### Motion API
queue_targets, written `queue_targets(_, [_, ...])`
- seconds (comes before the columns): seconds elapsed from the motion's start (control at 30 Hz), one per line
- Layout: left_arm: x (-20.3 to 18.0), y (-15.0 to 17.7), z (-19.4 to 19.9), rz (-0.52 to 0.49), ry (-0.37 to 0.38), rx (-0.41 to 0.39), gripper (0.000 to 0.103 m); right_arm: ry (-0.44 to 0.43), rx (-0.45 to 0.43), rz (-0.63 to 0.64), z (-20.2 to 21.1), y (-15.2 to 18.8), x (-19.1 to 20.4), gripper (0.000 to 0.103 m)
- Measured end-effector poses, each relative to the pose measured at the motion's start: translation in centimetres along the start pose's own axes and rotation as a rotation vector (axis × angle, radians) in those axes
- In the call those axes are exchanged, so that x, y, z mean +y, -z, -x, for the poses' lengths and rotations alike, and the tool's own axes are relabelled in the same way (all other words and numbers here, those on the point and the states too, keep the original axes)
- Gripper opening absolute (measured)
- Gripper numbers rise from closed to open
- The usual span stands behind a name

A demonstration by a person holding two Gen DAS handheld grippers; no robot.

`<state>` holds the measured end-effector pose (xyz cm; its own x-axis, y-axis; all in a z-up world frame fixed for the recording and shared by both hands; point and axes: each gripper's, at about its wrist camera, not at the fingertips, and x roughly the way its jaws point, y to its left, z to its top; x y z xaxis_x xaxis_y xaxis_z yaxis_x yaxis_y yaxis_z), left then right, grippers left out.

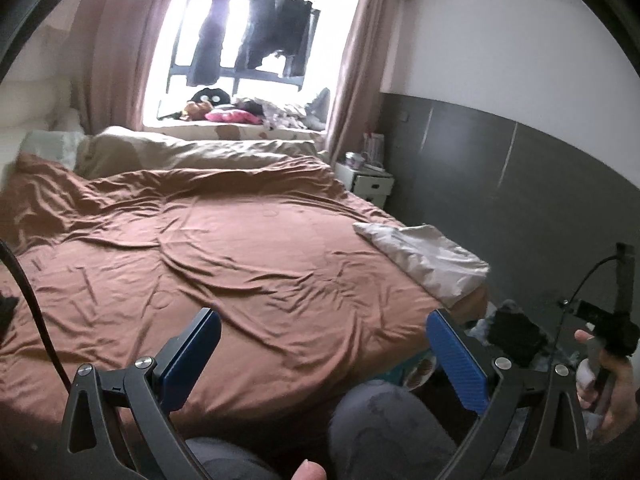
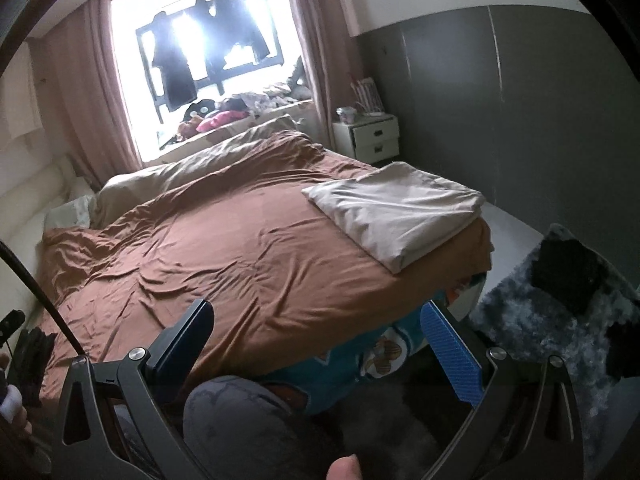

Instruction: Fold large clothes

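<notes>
Both claws are spread wide with nothing between the pads: the left gripper (image 1: 324, 354) and the right gripper (image 2: 316, 346) are each held up at the foot of the bed, blue-padded fingers apart, no cloth touched. A folded pale grey-beige cloth rectangle (image 2: 396, 214) is seen lying flat on the near right corner of the rumpled rust-brown bedspread (image 2: 224, 256), right at the bed's edge, so that one looks pretty much done already (a guess only). No unfolded garment is visible on the cover, and what gets picked next can't be told from these views. A dark black item (image 2: 568, 276) is lying on the shaggy grey-blue rug (image 2: 540, 332) beside the bed, and it may be the next piece, though what it is can't be made out. If it is, it should be lifted by two far-apart points, ideally shoulders or waistband corners, and laid out on the bare middle of the cover, well away from the folded piece so that stack isn't disturbed. Wrinkles should be smoothed before any crease is made, and both edges should be brought over together so the fold stays square. Knees in grey trousers (image 1: 384, 420) are seen pressed close to the bed, so a bit of reach room is worth keeping.
</notes>
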<state>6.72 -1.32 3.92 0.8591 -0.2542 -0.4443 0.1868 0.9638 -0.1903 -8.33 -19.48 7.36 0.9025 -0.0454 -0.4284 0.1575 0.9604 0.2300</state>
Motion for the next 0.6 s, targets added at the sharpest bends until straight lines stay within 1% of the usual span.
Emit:
queue_targets(0.07, [0.3,0.9,0.7,0.005,-0.006,0.000,0.103,-0.002,-0.010,0.010,0.2,1.1,0.6,0.103])
queue_targets(0.33, [0.6,3.7,3.4,-0.006,-0.086,-0.032,0.103,-0.028,-0.009,0.018,0.3,5.3,2.5,0.103])
queue_targets(0.6, [1.1,5.6,5.1,0.024,-0.108,-0.041,0.103,-0.058,-0.029,0.018,0.7,7.1,3.5,0.103])
